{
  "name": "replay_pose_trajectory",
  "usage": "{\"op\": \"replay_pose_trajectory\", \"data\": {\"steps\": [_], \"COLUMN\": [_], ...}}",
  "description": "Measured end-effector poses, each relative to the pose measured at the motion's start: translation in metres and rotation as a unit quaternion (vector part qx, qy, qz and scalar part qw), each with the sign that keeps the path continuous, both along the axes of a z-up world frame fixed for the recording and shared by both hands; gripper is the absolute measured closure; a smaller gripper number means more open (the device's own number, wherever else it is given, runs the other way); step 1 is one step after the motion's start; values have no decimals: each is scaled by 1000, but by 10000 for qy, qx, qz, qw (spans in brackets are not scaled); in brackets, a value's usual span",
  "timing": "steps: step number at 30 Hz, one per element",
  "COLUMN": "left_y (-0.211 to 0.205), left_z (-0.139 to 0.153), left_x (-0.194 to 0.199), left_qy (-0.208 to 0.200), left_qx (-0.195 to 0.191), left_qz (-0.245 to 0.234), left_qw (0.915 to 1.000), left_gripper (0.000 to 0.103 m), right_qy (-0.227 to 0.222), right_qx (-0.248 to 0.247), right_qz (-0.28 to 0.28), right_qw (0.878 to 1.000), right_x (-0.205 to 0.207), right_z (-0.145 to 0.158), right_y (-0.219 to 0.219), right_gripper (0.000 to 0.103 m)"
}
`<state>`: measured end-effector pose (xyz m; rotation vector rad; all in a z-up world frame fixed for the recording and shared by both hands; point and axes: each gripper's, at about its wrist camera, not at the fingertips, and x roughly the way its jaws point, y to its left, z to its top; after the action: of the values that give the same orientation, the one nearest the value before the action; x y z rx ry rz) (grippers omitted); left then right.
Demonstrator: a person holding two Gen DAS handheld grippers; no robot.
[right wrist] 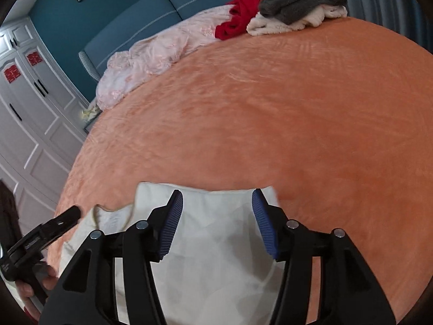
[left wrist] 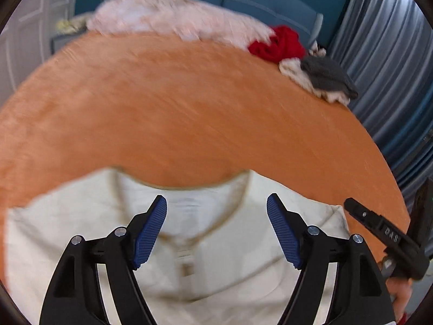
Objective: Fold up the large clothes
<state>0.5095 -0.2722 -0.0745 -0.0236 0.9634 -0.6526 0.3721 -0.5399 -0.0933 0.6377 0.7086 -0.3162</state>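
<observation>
A cream shirt [left wrist: 205, 246] with a collar and a short button placket lies flat on the orange bed cover [left wrist: 189, 113], near the front edge. My left gripper [left wrist: 216, 203] is open and empty, above the collar. In the right wrist view, the same shirt [right wrist: 216, 233] shows a folded part with a straight far edge. My right gripper [right wrist: 217, 197] is open and empty, above that part. The right gripper's finger [left wrist: 373, 224] shows at the right edge of the left wrist view. The left gripper's finger [right wrist: 62, 222] shows at the left of the right wrist view.
The orange cover [right wrist: 270, 108] spreads across the bed. At the far side lie a pale pink quilt [right wrist: 151, 54], a red garment [right wrist: 240, 13] and a grey garment on a cream one [right wrist: 300, 2]. A blue headboard, white wardrobe doors [right wrist: 27, 94] and grey-blue curtains [left wrist: 392, 62] surround the bed.
</observation>
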Motion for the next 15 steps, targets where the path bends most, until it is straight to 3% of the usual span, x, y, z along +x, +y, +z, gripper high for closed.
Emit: {"op": "replay_pose_trajectory", "data": {"steps": [4, 6, 8, 9, 10, 11, 15], "left_y": [-42, -54, -61, -64, -63, -63, -56], "left_z": [-25, -38, -53, -60, -62, -63, -49], "left_x": [5, 10, 15, 15, 15, 14, 11], "left_qy": [235, 364, 652, 748, 763, 713, 333], "left_qx": [180, 399, 507, 530, 534, 551, 416], "left_qz": [-71, -107, -152, -154, -152, -152, -77], "left_qw": [9995, 9985, 9965, 9957, 9955, 9958, 9986], "left_gripper": [30, 35, 69, 76, 95, 103, 103], "right_qy": [-97, -134, -84, -57, -4, 76, 419], "right_qx": [153, 226, 240, 230, 206, 153, -222], "right_qz": [131, 300, 483, 577, 692, 792, 1028], "right_qw": [9998, 9992, 9985, 9981, 9974, 9967, 9936], "right_x": [4, 5, 7, 8, 10, 12, 26], "right_z": [-5, -6, -7, -8, -8, -8, -11], "right_y": [-9, -6, -1, 3, 7, 12, 24], "right_gripper": [51, 51, 51, 51, 52, 53, 72]}}
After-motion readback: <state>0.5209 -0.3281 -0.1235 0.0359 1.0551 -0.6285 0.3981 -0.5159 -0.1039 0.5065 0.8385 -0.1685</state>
